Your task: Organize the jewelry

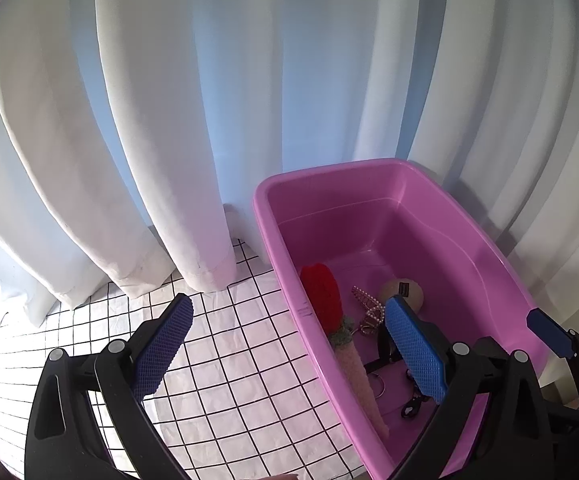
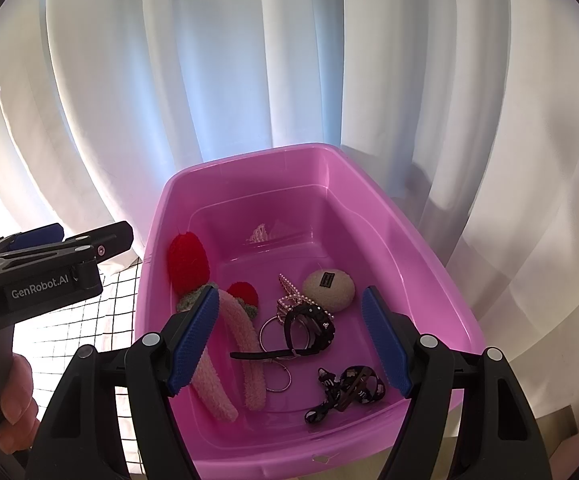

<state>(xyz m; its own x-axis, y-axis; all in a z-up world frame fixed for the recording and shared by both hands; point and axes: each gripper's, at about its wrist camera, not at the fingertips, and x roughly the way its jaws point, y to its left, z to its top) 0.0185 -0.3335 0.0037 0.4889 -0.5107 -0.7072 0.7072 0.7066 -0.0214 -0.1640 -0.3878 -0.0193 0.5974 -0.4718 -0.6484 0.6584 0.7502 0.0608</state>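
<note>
Between the spread fingers of the right hand-held gripper [image 2: 291,336], one pink bin [image 2: 429,264] is seen holding two red-tipped fuzzy pieces [image 2: 249,344], two rings [image 2: 277,380], a black bow [image 2: 345,392] and a cream puff [image 2: 329,285]; only this view shows them all. The left hand-held gripper [image 1: 285,344], also spread and empty, is held over the bin's near rim and the gridded worktop [image 1: 225,360].

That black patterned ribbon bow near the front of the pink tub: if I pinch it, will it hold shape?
Probably not: the black ribbon bow lies flat and crumpled in loops, so it looks floppy and light. Its tails would likely dangle, perhaps snagging the silver rings nearby.
</note>
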